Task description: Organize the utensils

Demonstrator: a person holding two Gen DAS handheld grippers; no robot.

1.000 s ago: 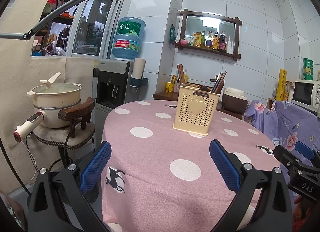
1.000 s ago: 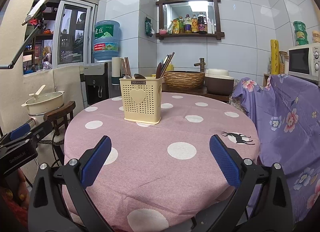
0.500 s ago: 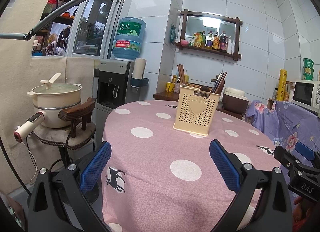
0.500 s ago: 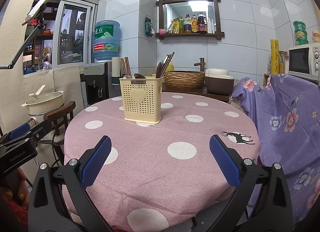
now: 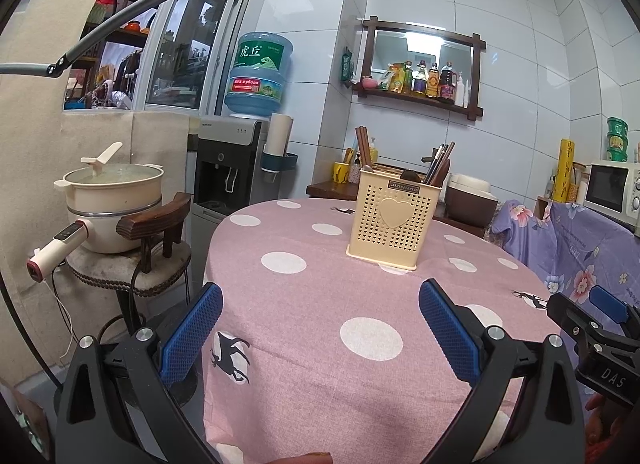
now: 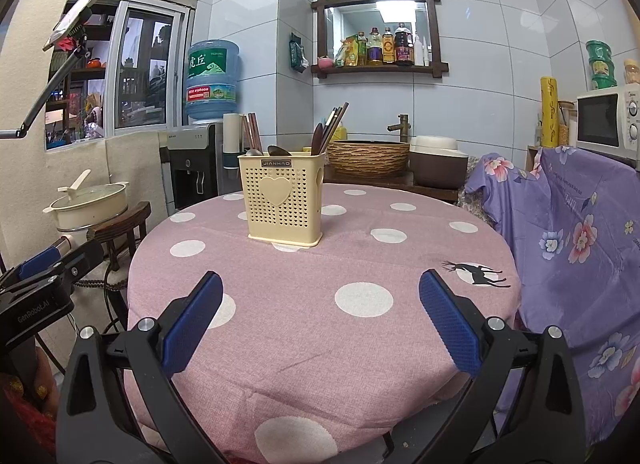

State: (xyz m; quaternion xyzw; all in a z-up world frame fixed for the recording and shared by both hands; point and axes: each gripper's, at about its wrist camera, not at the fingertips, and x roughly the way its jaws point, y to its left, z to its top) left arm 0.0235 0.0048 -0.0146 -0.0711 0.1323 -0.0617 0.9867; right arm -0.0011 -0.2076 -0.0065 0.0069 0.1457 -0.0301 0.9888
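Observation:
A cream perforated utensil holder with a heart on its front stands upright on the round table, also in the right wrist view. Chopsticks and spoons stick out of its top. My left gripper is open and empty, low over the table's near edge, well short of the holder. My right gripper is open and empty, also short of the holder. Each gripper shows at the edge of the other's view.
The table has a pink polka-dot cloth. A stool with a cream pot stands to the left. A water dispenser and a counter with a woven basket are behind. A purple floral cover drapes furniture on the right.

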